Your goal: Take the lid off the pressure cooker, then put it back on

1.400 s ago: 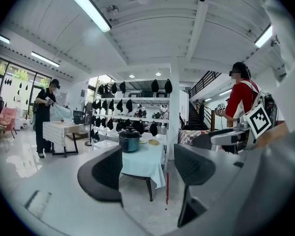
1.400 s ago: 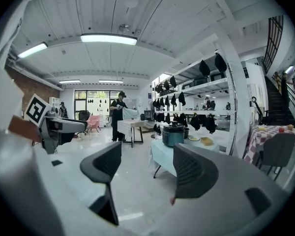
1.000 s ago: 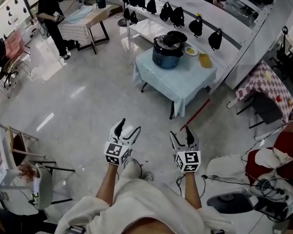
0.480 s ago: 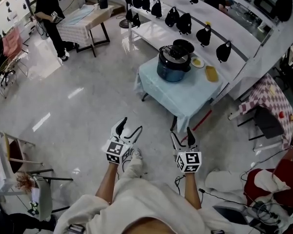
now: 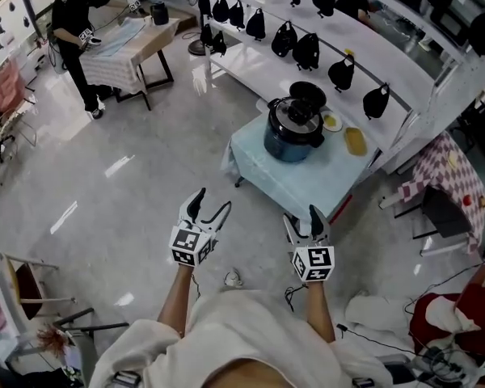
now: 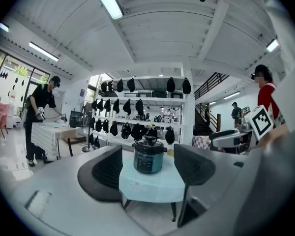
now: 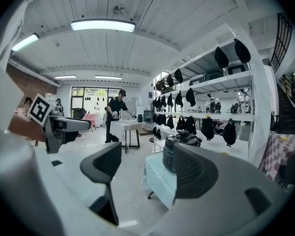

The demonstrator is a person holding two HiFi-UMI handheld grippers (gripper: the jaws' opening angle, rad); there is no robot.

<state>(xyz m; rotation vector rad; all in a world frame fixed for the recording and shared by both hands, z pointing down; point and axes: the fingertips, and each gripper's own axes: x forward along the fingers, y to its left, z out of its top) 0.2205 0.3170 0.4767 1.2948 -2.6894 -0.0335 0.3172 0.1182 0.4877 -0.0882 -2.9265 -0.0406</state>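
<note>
While both tools hang released low in the frame, the left tool (image 5: 212,200) and right tool (image 5: 301,217) with jaws apart and nothing between them, the dark blue round pressure cooker (image 5: 293,136) stands well apart from them, right of centre, on a bench (image 5: 307,183) draped in pale blue cloth. Its black lid (image 5: 297,113) is on.

The lid probably locks by twisting, so a straight pull could drag the pot and cloth toward the bench edge. A lifted lid could also clip the small white plate (image 5: 332,122) and flat yellow item (image 5: 355,141) just beside the pot. The long white shelf rack (image 5: 250,63) hung with black bags (image 5: 306,51) stands close behind, whereas the glossy grey floor (image 5: 145,200) in front lies open.
</note>
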